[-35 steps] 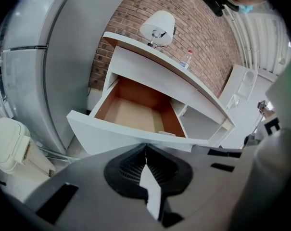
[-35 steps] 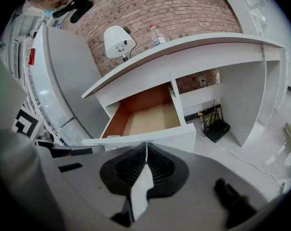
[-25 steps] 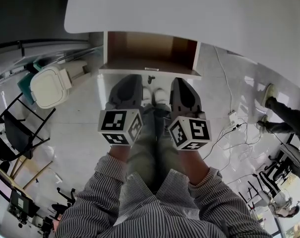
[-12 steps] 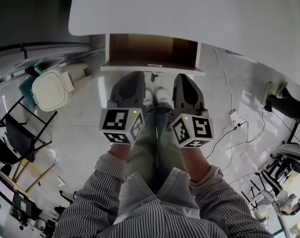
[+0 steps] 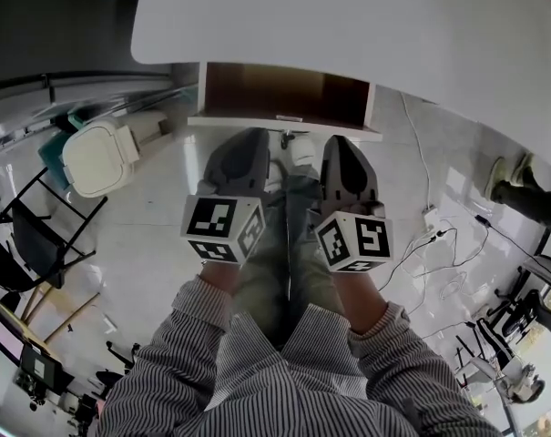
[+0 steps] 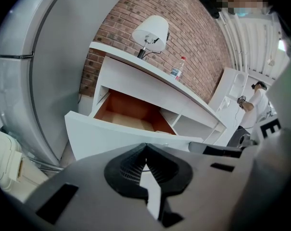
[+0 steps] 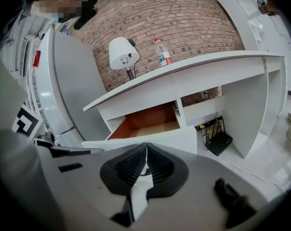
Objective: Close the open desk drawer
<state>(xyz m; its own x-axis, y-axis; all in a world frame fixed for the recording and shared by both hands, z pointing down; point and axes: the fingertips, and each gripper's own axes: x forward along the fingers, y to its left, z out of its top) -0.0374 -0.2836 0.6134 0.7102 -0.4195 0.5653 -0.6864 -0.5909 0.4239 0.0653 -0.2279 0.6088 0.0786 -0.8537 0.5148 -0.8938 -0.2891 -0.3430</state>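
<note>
The open drawer (image 5: 284, 94) juts from under the white desk top (image 5: 366, 25), showing a brown inside and a white front panel (image 5: 284, 124). My left gripper (image 5: 246, 139) and right gripper (image 5: 341, 144) are held side by side just short of that panel, both pointing at it. In the left gripper view the jaws of the left gripper (image 6: 145, 149) are shut on nothing, with the drawer front (image 6: 107, 137) close ahead. The right gripper (image 7: 146, 148) is likewise shut and empty before the drawer (image 7: 152, 121). I cannot tell whether either tip touches the panel.
A white lamp (image 7: 122, 52) and a bottle (image 7: 160, 53) stand on the desk. A white lidded bin (image 5: 95, 157) and a black chair (image 5: 29, 244) are on the left. Cables and a power strip (image 5: 432, 218) lie on the floor at the right; a person's foot (image 5: 501, 173) is beyond.
The head view has shifted a little, and the desk and drawer sit slightly further right in it. Both grippers keep about the same place before the drawer front. The drawer stays open.
</note>
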